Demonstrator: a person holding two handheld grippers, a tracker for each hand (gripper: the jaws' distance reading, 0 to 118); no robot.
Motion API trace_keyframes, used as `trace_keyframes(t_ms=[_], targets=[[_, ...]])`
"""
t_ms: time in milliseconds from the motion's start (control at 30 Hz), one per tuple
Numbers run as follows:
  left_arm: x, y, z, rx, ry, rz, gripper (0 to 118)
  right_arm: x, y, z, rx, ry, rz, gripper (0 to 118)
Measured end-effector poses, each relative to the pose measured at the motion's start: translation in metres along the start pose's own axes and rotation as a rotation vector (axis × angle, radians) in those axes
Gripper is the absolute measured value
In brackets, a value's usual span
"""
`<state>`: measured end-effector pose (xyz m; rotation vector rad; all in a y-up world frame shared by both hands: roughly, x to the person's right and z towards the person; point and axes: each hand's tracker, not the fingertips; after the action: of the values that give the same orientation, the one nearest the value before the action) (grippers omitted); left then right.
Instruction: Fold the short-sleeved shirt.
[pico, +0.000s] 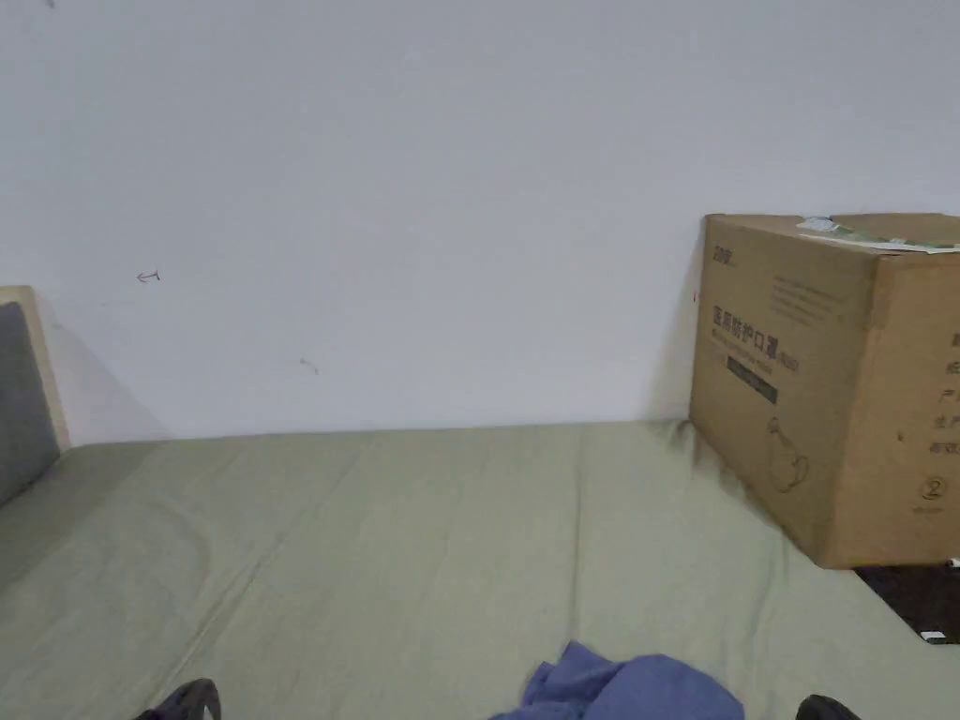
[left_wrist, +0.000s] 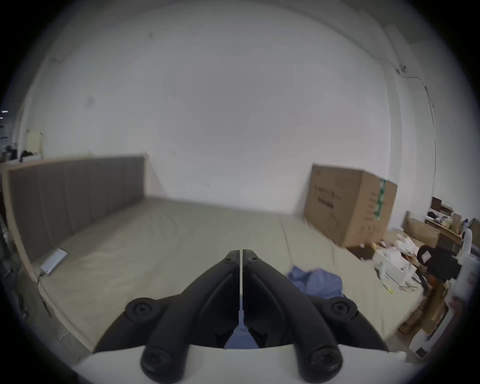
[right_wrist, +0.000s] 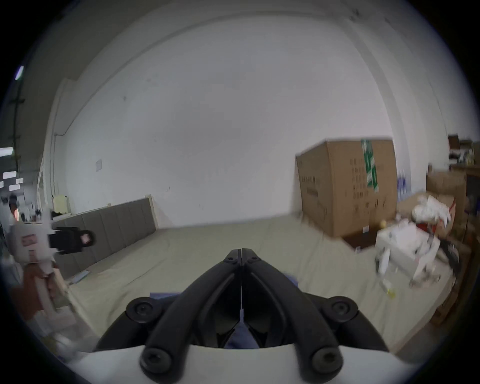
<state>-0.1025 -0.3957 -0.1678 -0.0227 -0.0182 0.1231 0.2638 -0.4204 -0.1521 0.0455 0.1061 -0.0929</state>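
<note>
Two grippers are seen — the left gripper (left_wrist: 242, 253) and the right gripper (right_wrist: 241, 251) — each with jaws pressed together, nothing gripped at the tips. One crumpled blue shirt (pico: 626, 690) is left on the green sheet (pico: 403, 553), near one cardboard box (pico: 825, 394).

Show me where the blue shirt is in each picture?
Head view: the blue shirt lies crumpled at the bottom edge, right of centre, on the green bed.
Left gripper view: lower right, just right of the left claw.
Right gripper view: blue patches peek from behind the right claw.
Shared landmark: the cardboard box.
</note>
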Motion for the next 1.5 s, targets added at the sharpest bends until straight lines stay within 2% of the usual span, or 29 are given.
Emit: trace_keyframes(t_ms=[67, 100, 200, 400, 500, 533, 600, 667, 700, 733, 767, 833, 867, 900, 933, 967, 1000, 1100, 1167, 1233, 1267, 1333, 1367, 1400, 1433, 1467, 1500], targets=[[0.009, -0.02, 0.017, 0.076, 0.087, -0.074, 1, -0.012, -0.009, 0.003, 0.045, -0.117, 0.12, 0], [0.013, -0.027, 0.022, 0.074, 0.143, -0.121, 0, -0.016, -0.011, 0.004, 0.044, -0.146, 0.14, 0], [0.014, -0.042, 0.026, 0.013, 0.135, -0.084, 0, -0.015, -0.012, 0.007, 0.039, -0.117, 0.079, 0], [0.009, -0.04, 0.019, -0.014, 0.131, -0.064, 0, -0.005, -0.008, 0.007, 0.006, -0.147, 0.023, 0], [-0.003, -0.013, -0.007, -0.038, 0.038, -0.008, 0, 0.003, -0.002, 0.006, -0.026, -0.113, -0.019, 0], [-0.009, -0.001, -0.026, -0.117, 0.003, -0.033, 0, 0.005, -0.001, 0.006, -0.04, -0.099, -0.024, 0], [-0.027, 0.021, -0.087, -0.455, -0.088, -0.012, 0, 0.008, 0.002, 0.001, -0.09, -0.068, -0.024, 0], [-0.047, 0.018, -0.149, -0.853, -0.148, 0.115, 0, 0.007, 0.001, -0.002, -0.118, -0.064, -0.013, 0], [-0.059, 0.007, -0.177, -0.972, -0.194, 0.188, 0, 0.006, 0.001, -0.004, -0.128, -0.059, -0.016, 0], [-0.068, -0.006, -0.196, -1.015, -0.24, 0.211, 0, 0.005, -0.001, -0.006, -0.138, -0.05, -0.023, 0], [-0.073, -0.021, -0.213, -1.027, -0.206, 0.189, 0, 0.005, -0.002, -0.008, -0.153, -0.035, -0.036, 0], [-0.082, -0.048, -0.241, -1.012, -0.053, 0.107, 3, 0.003, -0.007, -0.013, -0.185, -0.016, -0.051, 0], [-0.089, -0.06, -0.254, -1.005, -0.015, 0.086, 19, 0.002, -0.009, -0.017, -0.204, -0.01, -0.05, 0], [-0.093, -0.071, -0.267, -0.99, 0.003, 0.084, 64, 0.002, -0.012, -0.021, -0.224, -0.005, -0.047, 0], [-0.096, -0.082, -0.277, -1.006, -0.002, 0.091, 102, 0.001, -0.015, -0.024, -0.238, -0.003, -0.042, 0], [-0.097, -0.098, -0.286, -1.051, 0.026, 0.088, 118, 0.001, -0.018, -0.028, -0.257, -0.001, -0.034, 0], [-0.1, -0.108, -0.283, -1.071, 0.047, 0.065, 111, 0.001, -0.022, -0.032, -0.275, 0.001, -0.025, 0], [-0.098, -0.145, -0.304, -1.12, 0.058, 0.061, 110, 0.002, -0.031, -0.043, -0.323, 0.005, -0.013, 0], [-0.095, -0.168, -0.312, -1.17, 0.076, -0.002, 106, 0.002, -0.037, -0.051, -0.352, 0.006, -0.014, 0], [-0.081, -0.176, -0.311, -1.147, 0.036, -0.11, 103, 0.003, -0.043, -0.059, -0.374, 0.003, -0.017, 0], [-0.07, -0.176, -0.301, -1.075, 0.012, -0.208, 93, 0.003, -0.048, -0.062, -0.384, 0.002, -0.019, 0], [-0.052, -0.174, -0.282, -0.962, -0.054, -0.296, 51, 0.004, -0.053, -0.072, -0.402, 0.007, -0.025, 0], [-0.045, -0.173, -0.275, -0.934, -0.083, -0.335, 51, 0.005, -0.055, -0.077, -0.406, 0.012, -0.029, 0], [-0.039, -0.171, -0.268, -0.92, -0.125, -0.373, 42, 0.007, -0.055, -0.084, -0.408, 0.023, -0.034, 0], [-0.033, -0.172, -0.265, -0.912, -0.087, -0.454, 26, 0.011, -0.054, -0.092, -0.411, 0.038, -0.046, 0], [-0.032, -0.169, -0.263, -0.923, -0.129, -0.461, 0, 0.016, -0.05, -0.105, -0.413, 0.063, -0.08, 0], [-0.033, -0.165, -0.265, -0.916, -0.159, -0.393, 0, 0.024, -0.045, -0.121, -0.411, 0.081, -0.103, 0]])
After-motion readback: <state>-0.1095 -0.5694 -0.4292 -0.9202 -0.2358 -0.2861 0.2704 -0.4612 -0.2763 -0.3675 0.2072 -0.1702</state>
